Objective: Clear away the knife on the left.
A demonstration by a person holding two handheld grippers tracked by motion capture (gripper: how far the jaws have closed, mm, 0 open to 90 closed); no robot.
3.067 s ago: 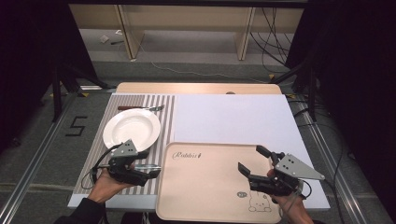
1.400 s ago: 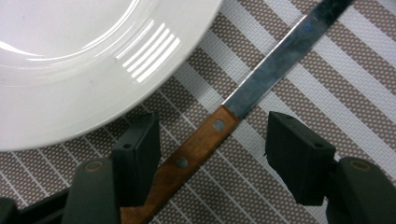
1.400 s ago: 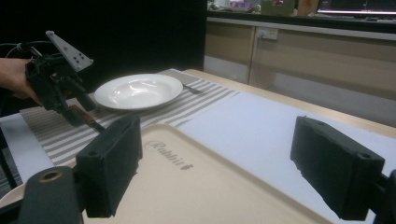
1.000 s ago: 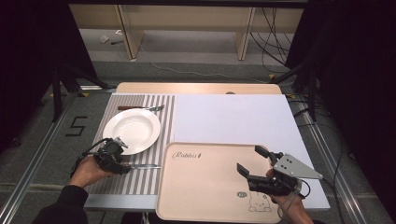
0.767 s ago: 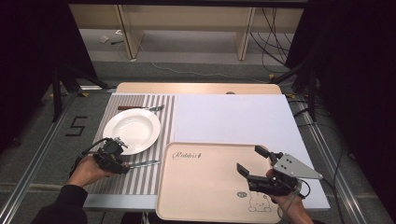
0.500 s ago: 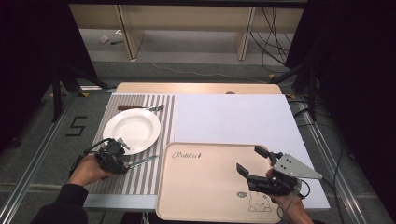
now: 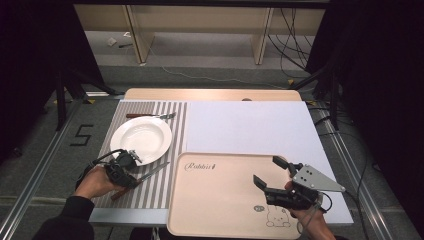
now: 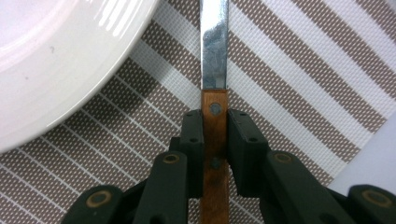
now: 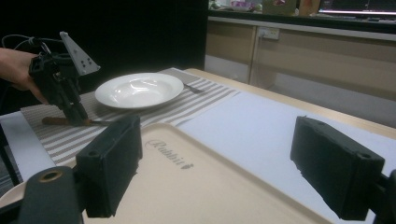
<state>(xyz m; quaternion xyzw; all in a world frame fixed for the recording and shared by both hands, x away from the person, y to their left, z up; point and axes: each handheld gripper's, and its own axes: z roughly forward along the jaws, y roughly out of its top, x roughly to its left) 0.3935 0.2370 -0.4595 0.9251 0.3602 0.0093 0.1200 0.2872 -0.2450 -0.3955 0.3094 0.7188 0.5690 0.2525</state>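
A knife [image 7: 150,173] with a wooden handle and steel blade [image 8: 215,56] lies on the striped placemat [image 7: 165,192], just below a white plate [image 7: 141,134]. My left gripper [image 7: 130,182] points down at it. Its jaws have just been closing with the handle [image 8: 215,109] between them, and the pads now press on both sides of it. The right gripper view shows that gripper [image 9: 77,116] standing over the knife beside the plate [image 9: 139,88]. My right gripper [image 7: 267,171] hovers open above the beige tray [image 7: 220,200], nothing between its fingers [image 9: 114,163].
A fork [image 7: 150,116] lies on the placemat beyond the plate. A white mat [image 7: 250,125] covers the table's right half, with the tray's far edge on it. The tray [image 9: 187,186] carries a "Rabbit" print. The plate rim [image 8: 51,56] lies close to the left gripper.
The left gripper has tipped down over the knife handle and its jaws have narrowed onto it. The right gripper has not moved.
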